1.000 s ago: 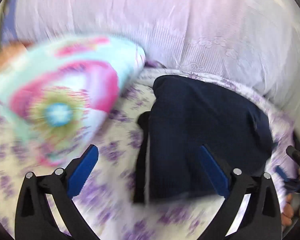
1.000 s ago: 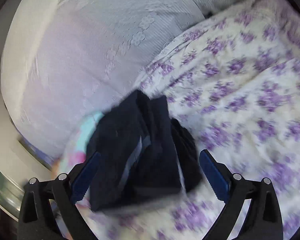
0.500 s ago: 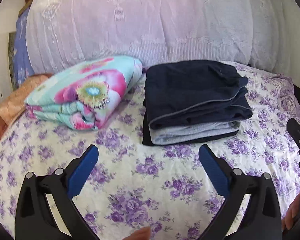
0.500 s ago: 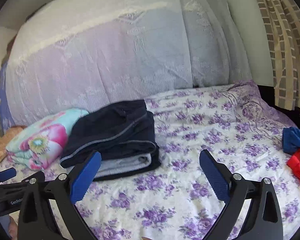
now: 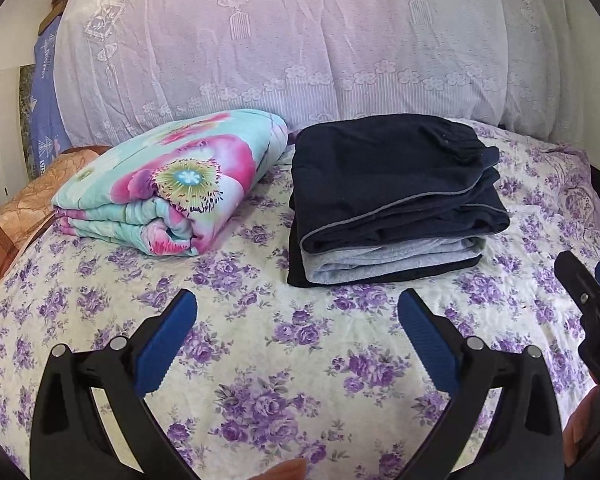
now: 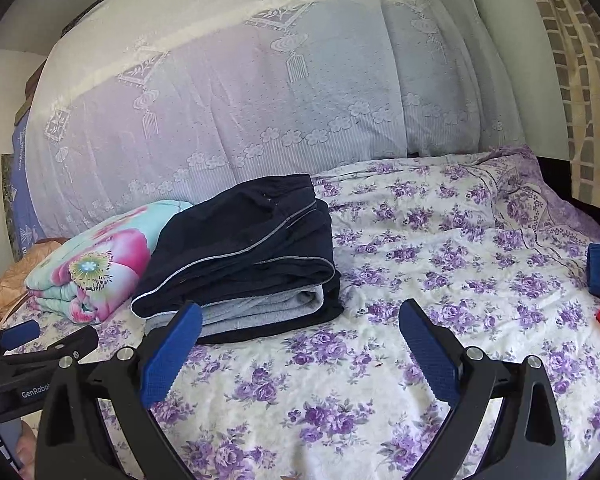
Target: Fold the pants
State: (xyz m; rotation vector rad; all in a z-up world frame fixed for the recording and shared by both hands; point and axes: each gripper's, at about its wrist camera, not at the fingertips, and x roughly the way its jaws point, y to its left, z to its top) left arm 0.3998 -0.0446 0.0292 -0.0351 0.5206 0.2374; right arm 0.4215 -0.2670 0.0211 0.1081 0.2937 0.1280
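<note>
Both our left gripper [image 5: 298,320] and right gripper [image 6: 300,334] gape empty; nudging the folded navy pants [image 5: 388,196], seemingly loosely layered, could topple them.

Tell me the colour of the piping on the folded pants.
Grey, along the edge of the navy folded pants; clearest in the left wrist view.

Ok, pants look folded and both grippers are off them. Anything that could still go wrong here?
The dark pants sit atop a grey garment, upper layers bulging unevenly; a nudge could slide them apart. The floral blanket lies close beside the stack. The open left gripper and right gripper could snag either when moving.
</note>
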